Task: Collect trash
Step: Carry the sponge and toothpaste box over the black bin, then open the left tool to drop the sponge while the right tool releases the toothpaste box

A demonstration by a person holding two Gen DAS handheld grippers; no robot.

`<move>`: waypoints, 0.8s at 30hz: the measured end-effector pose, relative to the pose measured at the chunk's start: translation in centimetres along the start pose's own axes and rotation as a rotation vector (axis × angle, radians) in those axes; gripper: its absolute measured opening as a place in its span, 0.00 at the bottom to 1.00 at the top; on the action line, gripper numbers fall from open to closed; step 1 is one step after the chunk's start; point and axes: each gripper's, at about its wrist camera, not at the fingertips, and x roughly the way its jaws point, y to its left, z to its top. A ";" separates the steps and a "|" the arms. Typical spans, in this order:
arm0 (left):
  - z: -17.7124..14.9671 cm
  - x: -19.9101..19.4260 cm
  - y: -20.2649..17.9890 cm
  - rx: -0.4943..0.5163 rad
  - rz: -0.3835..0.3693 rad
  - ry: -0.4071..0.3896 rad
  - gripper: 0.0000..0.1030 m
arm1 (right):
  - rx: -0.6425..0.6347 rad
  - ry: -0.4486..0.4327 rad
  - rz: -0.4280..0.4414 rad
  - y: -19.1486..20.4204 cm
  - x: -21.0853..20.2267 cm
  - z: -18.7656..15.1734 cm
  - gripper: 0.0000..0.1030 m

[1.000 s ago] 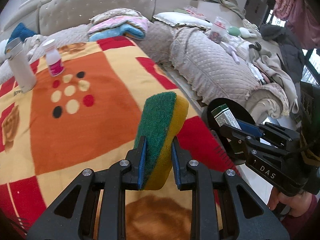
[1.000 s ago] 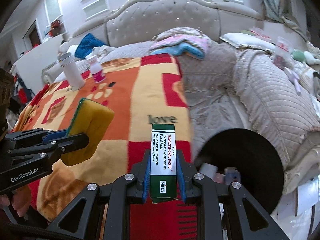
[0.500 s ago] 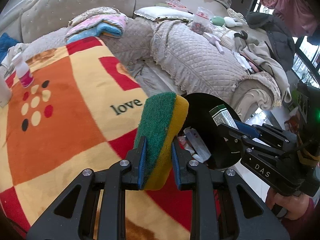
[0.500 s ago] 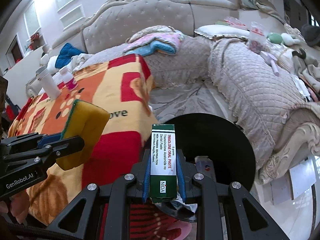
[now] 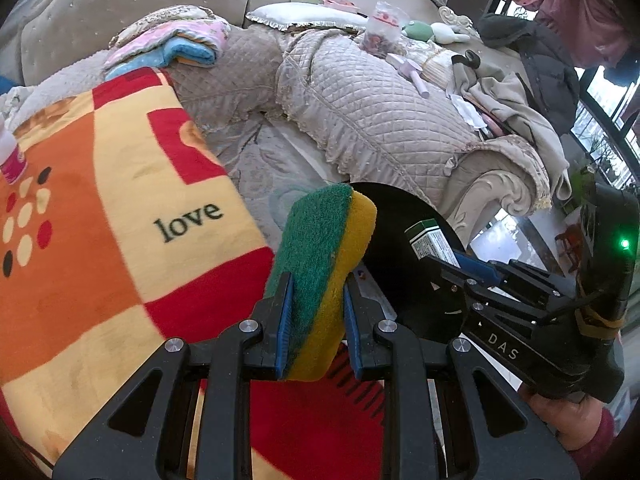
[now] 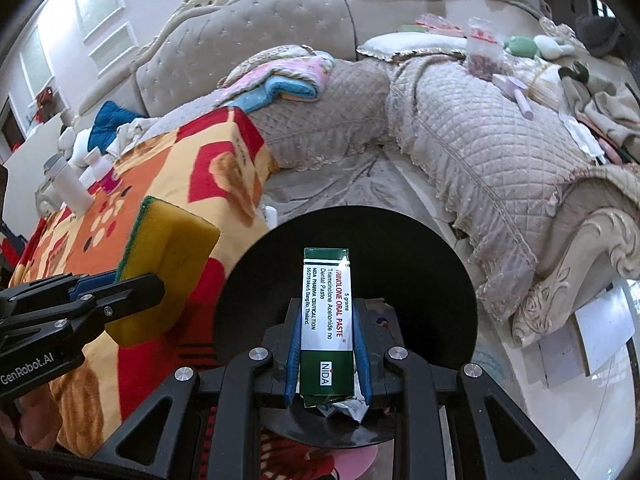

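Observation:
My left gripper is shut on a green and yellow sponge, held upright at the blanket's right edge beside a round black trash bin. The sponge and left gripper also show in the right wrist view. My right gripper is shut on a green and white oral paste box, held over the open bin. That box and right gripper show in the left wrist view. Some litter lies inside the bin.
An orange, red and yellow blanket covers the surface at left, with a small white bottle and a white tumbler on it. Quilted beige sofas with folded cloths and clutter stand behind and to the right.
Both grippers have moved right, off the blanket toward the bin. The paste box now hangs over the bin's opening, and the sponge is at its left rim. Both grips are unchanged.

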 end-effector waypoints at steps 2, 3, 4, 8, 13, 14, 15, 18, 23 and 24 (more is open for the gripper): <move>0.2 0.3 -0.1 -0.004 -0.010 0.001 0.20 | 0.008 0.001 -0.001 -0.3 0.1 0.0 0.22; 0.3 0.5 0.0 -0.008 -0.017 0.001 0.20 | 0.011 0.001 -0.002 -0.4 0.2 0.0 0.22; 0.4 0.6 -0.1 -0.010 -0.021 0.001 0.20 | 0.014 0.002 -0.002 -0.5 0.3 0.1 0.22; 0.9 0.6 -0.2 -0.019 -0.044 -0.007 0.20 | 0.023 0.001 -0.001 -0.7 0.5 0.3 0.22; 1.3 0.7 -0.6 -0.024 -0.085 -0.019 0.21 | 0.031 0.001 0.000 -1.0 0.8 0.5 0.22; 1.3 0.7 -0.6 -0.025 -0.089 -0.021 0.21 | 0.032 0.002 -0.001 -1.0 0.8 0.5 0.22; 1.3 0.8 -0.6 -0.025 -0.089 -0.022 0.21 | 0.033 0.003 -0.003 -1.1 0.9 0.5 0.22; 1.3 1.2 -0.7 -0.032 -0.102 -0.016 0.21 | 0.039 0.009 -0.005 -1.2 1.2 0.4 0.22; 1.3 1.6 -0.8 -0.040 -0.126 -0.005 0.21 | 0.050 0.020 -0.010 -1.4 1.5 0.2 0.22; 1.3 1.6 -0.7 -0.045 -0.129 -0.006 0.21 | 0.052 0.021 -0.011 -1.5 1.5 0.2 0.21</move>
